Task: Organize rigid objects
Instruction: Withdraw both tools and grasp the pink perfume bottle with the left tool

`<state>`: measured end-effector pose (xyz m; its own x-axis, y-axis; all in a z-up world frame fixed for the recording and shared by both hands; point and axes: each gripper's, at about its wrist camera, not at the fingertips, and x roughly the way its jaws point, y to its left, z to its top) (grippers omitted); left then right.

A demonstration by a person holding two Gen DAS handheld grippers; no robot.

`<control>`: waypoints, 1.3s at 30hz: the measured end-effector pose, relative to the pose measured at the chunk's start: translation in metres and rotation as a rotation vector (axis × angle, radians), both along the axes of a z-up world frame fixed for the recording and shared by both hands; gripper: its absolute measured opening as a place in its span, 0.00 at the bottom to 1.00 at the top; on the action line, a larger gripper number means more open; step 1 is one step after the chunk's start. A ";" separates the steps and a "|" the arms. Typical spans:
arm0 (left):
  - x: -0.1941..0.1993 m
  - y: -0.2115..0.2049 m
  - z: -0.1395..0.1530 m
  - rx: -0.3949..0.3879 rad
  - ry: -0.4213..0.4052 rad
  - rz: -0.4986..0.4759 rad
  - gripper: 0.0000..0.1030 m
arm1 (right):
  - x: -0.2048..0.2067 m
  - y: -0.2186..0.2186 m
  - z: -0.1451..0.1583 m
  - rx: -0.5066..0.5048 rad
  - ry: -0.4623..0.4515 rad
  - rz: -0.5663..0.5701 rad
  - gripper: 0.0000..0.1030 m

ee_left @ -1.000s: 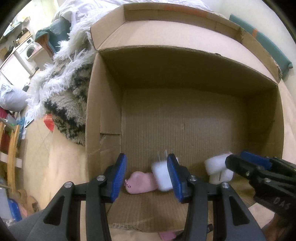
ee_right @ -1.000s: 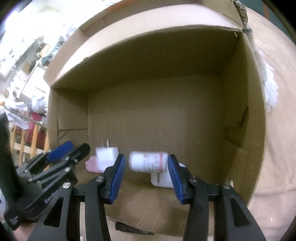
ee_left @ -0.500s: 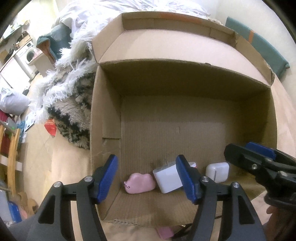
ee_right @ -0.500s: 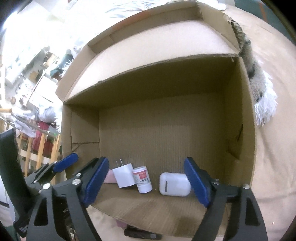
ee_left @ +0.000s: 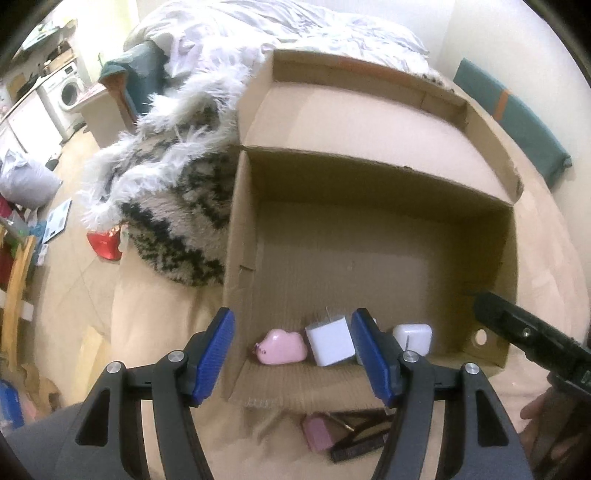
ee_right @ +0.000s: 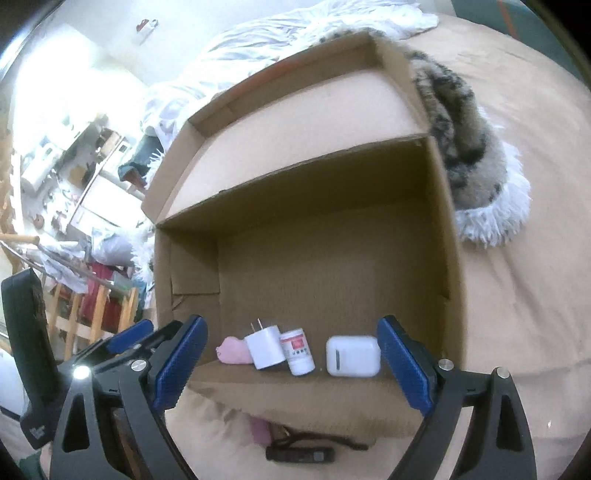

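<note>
An open cardboard box (ee_left: 369, 184) (ee_right: 295, 184) stands on a beige bed. Along its near wall lie a pink cloud-shaped case (ee_left: 282, 347) (ee_right: 232, 350), a white charger plug (ee_left: 330, 341) (ee_right: 264, 350), a small white bottle with a red label (ee_right: 298, 352) and a white earbud case (ee_left: 413, 338) (ee_right: 352, 356). My left gripper (ee_left: 295, 356) is open and empty above the near edge. My right gripper (ee_right: 291, 365) is open wide and empty, also above the near edge.
A pink object (ee_left: 317, 432) (ee_right: 258, 430) and a black item (ee_left: 358, 443) (ee_right: 301, 454) lie on the bed in front of the box. A shaggy black-and-white fur throw (ee_left: 166, 177) (ee_right: 469, 147) lies against one side of the box. White bedding (ee_left: 295, 29) lies behind.
Both grippers opened and pulled back and up from the box. The charger plug and the bottle left the jaws and now rest on the box floor.
</note>
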<state>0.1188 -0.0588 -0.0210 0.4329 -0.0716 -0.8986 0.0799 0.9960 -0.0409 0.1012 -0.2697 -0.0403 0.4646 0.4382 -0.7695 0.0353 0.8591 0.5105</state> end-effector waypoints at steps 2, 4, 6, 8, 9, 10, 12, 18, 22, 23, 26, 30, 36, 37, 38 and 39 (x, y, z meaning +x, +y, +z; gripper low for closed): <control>-0.009 0.005 0.006 0.002 -0.011 0.009 0.61 | -0.009 -0.003 0.004 -0.004 -0.006 -0.001 0.96; -0.019 0.009 0.009 0.001 -0.011 0.010 0.62 | -0.017 -0.004 0.009 -0.013 -0.015 -0.003 0.96; -0.029 0.012 0.010 0.003 -0.005 0.011 0.63 | -0.027 -0.005 0.009 -0.010 -0.018 -0.003 0.96; -0.038 0.016 0.009 0.003 0.003 0.020 0.63 | -0.038 -0.006 0.007 -0.005 -0.010 -0.003 0.96; -0.044 0.020 0.007 0.001 0.009 0.025 0.63 | -0.043 -0.006 0.006 -0.007 -0.006 -0.001 0.96; -0.048 0.021 0.005 0.000 0.012 0.032 0.63 | -0.049 -0.007 0.005 -0.013 -0.003 0.003 0.96; -0.055 0.027 0.000 -0.005 0.023 0.051 0.63 | -0.058 -0.008 0.003 -0.029 0.005 0.009 0.96; -0.065 0.046 -0.021 -0.012 0.055 0.117 0.63 | -0.081 -0.017 -0.009 -0.041 0.045 -0.005 0.96; -0.064 0.055 -0.038 -0.004 0.088 0.150 0.63 | -0.090 -0.021 -0.022 -0.021 0.096 -0.032 0.96; -0.064 0.056 -0.045 -0.016 0.118 0.155 0.63 | -0.090 -0.020 -0.026 -0.014 0.109 -0.038 0.96; -0.064 0.055 -0.066 -0.071 0.197 0.147 0.63 | -0.087 -0.014 -0.032 -0.009 0.137 -0.035 0.96; -0.063 0.036 -0.098 -0.125 0.326 0.082 0.55 | -0.081 -0.003 -0.037 -0.036 0.149 -0.009 0.96; -0.057 0.012 -0.118 -0.092 0.369 0.029 0.52 | -0.076 0.004 -0.044 -0.049 0.170 0.003 0.96; -0.056 0.009 -0.121 -0.089 0.377 0.023 0.52 | -0.076 0.005 -0.044 -0.052 0.172 0.004 0.96; -0.055 0.006 -0.125 -0.089 0.390 0.018 0.52 | -0.075 0.005 -0.045 -0.058 0.174 0.006 0.96; -0.054 0.003 -0.129 -0.090 0.404 0.013 0.52 | -0.075 0.006 -0.046 -0.063 0.177 0.007 0.96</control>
<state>0.0648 -0.0558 -0.1500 0.0479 -0.1549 -0.9868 0.0269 0.9877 -0.1537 0.0263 -0.2639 -0.0862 0.3163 0.3896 -0.8650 0.1134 0.8897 0.4422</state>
